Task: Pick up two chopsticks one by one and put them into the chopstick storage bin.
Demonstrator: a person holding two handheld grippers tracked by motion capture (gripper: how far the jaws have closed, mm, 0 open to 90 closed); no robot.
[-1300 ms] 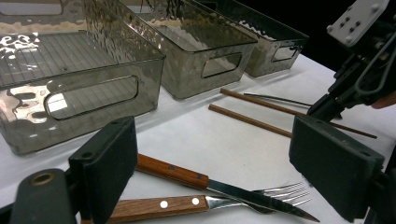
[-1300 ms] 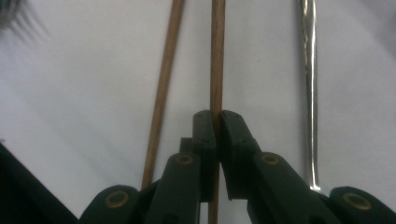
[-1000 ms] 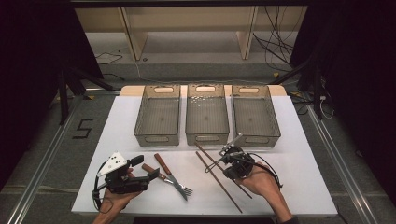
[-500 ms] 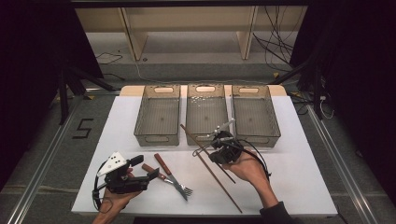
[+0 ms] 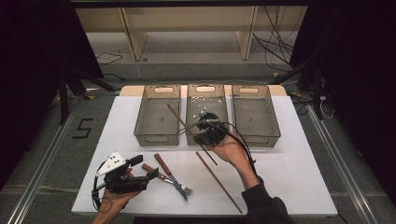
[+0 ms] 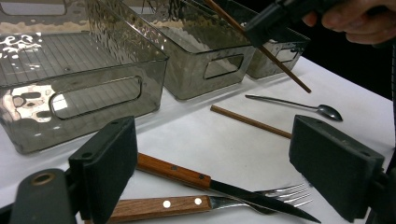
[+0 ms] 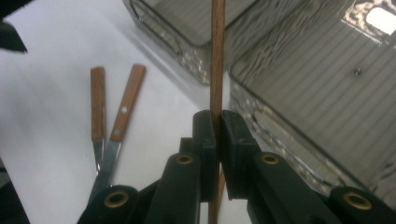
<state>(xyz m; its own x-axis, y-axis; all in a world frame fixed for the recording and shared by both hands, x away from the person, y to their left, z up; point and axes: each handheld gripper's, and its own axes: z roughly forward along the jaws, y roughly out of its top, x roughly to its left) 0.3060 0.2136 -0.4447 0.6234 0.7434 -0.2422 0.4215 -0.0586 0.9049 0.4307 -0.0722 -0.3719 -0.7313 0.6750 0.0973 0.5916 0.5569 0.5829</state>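
While the left gripper [image 5: 140, 175] rests with jaws wide apart and empty, the right gripper [image 7: 218, 126] clamps a thin brown wooden chopstick [image 7: 216, 56] between its closed jaws.

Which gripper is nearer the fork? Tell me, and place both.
Left. The left gripper rests on the table right beside the fork, jaws open toward it. The right gripper is lifted over the middle bin, clamping a chopstick.
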